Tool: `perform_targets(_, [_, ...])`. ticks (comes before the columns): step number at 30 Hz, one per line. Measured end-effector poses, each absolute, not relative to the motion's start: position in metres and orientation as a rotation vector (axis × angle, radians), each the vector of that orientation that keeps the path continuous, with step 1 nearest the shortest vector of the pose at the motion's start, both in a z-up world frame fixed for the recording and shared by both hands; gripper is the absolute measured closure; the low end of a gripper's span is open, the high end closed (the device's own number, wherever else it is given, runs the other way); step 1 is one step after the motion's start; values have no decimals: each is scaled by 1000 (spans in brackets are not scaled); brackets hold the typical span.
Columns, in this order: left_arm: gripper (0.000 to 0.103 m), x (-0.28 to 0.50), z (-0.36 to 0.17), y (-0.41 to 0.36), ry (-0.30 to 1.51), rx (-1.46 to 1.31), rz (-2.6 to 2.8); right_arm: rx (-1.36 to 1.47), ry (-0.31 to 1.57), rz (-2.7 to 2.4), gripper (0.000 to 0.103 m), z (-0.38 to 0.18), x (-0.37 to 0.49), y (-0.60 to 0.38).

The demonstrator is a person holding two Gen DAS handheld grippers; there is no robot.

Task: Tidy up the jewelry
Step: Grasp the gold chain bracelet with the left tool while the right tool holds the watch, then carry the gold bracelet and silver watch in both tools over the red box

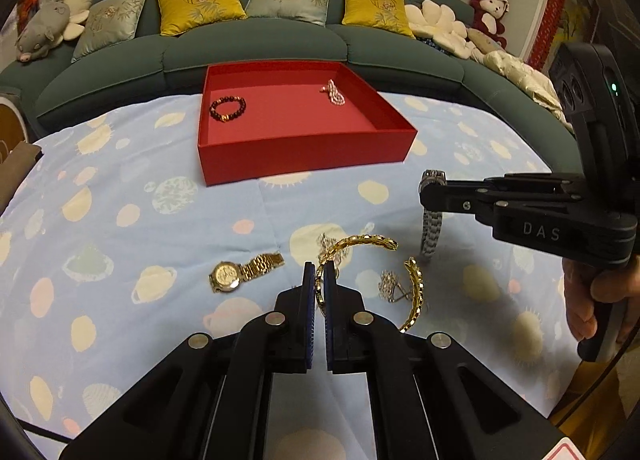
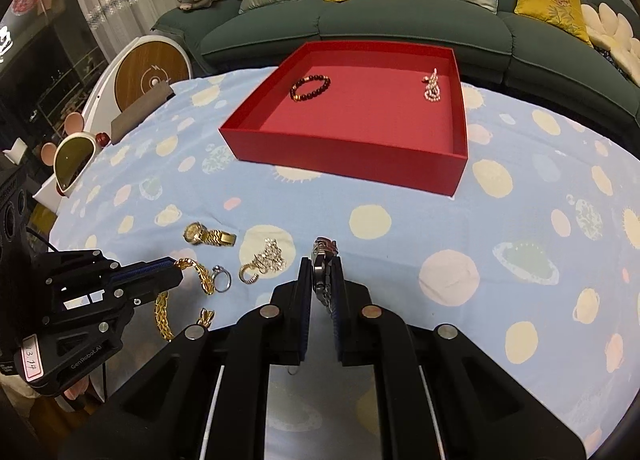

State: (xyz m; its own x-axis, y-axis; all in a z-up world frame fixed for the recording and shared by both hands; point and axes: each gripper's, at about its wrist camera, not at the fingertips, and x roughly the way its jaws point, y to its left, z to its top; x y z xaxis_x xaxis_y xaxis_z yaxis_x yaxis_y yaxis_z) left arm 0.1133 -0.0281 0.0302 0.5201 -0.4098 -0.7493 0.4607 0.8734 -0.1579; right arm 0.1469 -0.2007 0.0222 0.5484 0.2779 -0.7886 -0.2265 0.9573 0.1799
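Note:
A red tray sits on the blue patterned cloth and holds a dark bead bracelet and a pearl piece. My left gripper is shut on a thick gold chain. My right gripper is shut on a silver watch and holds it above the cloth. A gold watch, a sparkly silver piece and a ring lie on the cloth.
A green sofa with yellow and grey cushions stands behind the table. Sunglasses and a round wooden item sit past the table's left edge. Plush toys lie on the sofa ends.

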Motion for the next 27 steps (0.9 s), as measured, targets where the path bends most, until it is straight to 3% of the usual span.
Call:
perform_targets(14, [101, 178, 95, -22, 746, -14, -453, 112, 781, 277, 94, 64, 160, -202])
perform_targets(27, [101, 279, 74, -47, 761, 49, -334, 264, 714, 199, 94, 82, 255, -245])
